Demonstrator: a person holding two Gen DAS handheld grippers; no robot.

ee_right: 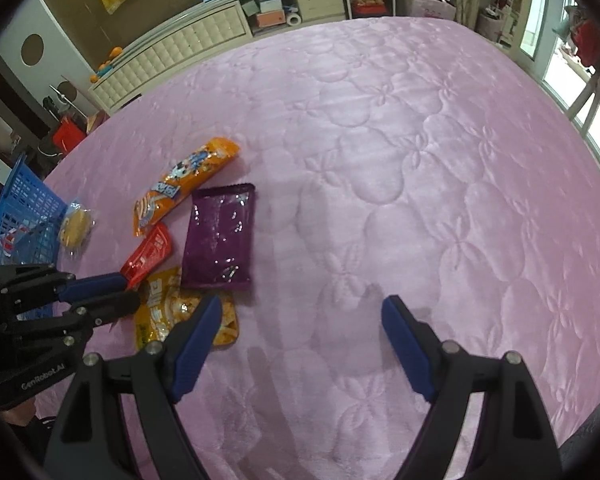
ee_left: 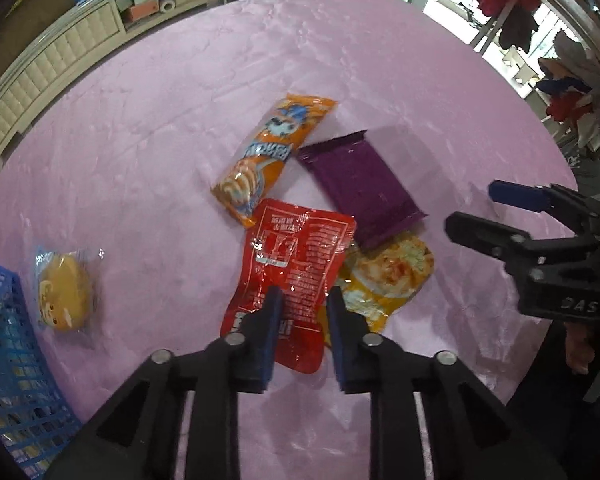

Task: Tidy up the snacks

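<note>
Several snack packets lie in a cluster on the pink quilted bed (ee_left: 140, 140): a red pouch (ee_left: 296, 256), an orange stick pack (ee_left: 272, 156), a purple packet (ee_left: 364, 184) and a yellow pouch (ee_left: 388, 276) partly under the red and purple ones. A wrapped round cake (ee_left: 66, 292) lies beside a blue basket (ee_left: 8, 360). My left gripper (ee_left: 302, 296) is open, its fingers straddling the red pouch's near end. My right gripper (ee_right: 302, 312) is open and empty over bare quilt right of the cluster; it also shows in the left wrist view (ee_left: 472, 208).
The blue basket (ee_right: 20, 216) at the left holds several packets. A cream headboard and shelves (ee_right: 188, 44) stand beyond the bed. A window and clothes rack (ee_left: 540, 40) are at the right. The quilt (ee_right: 420, 160) stretches far and right.
</note>
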